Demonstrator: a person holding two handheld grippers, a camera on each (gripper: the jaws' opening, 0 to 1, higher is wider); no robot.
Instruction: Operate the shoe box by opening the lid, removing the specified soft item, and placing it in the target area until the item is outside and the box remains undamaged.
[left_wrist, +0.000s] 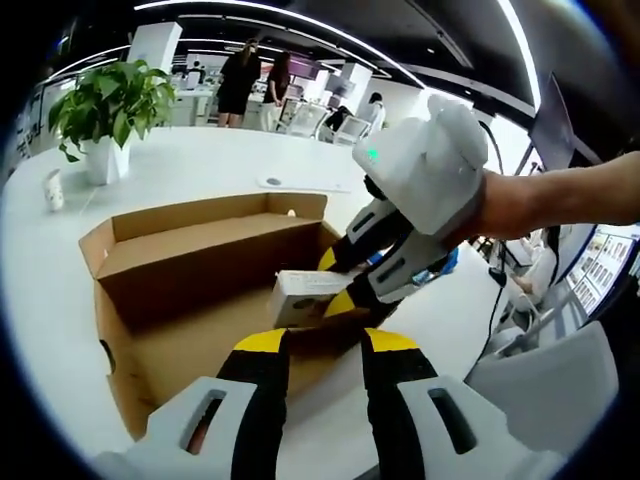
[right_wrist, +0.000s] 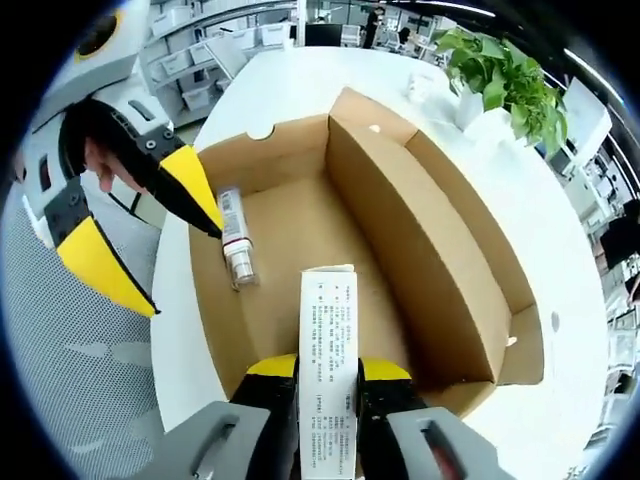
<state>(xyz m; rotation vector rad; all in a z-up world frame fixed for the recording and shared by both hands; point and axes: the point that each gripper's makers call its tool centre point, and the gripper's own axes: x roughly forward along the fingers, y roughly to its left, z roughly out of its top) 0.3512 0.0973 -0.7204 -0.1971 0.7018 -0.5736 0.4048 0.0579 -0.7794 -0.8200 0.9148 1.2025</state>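
The right gripper (right_wrist: 328, 372) pinches a slim white carton (right_wrist: 328, 375) between its yellow-tipped jaws, holding it over the open shoe box (right_wrist: 440, 250). The left gripper (left_wrist: 325, 345) stands at the box's near wall, jaws parted around nothing. A small tube (right_wrist: 236, 240) lies on the cardboard floor inside. Farther off, a potted plant (left_wrist: 108, 110) sits on the white table (left_wrist: 200, 160).

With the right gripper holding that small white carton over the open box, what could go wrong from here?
1. The right gripper clamps the carton near one end only; it could pivot or slip back into the shoe box.
2. A tube lies beside the left gripper at the wall; a careless move could knock it or crease the cardboard.
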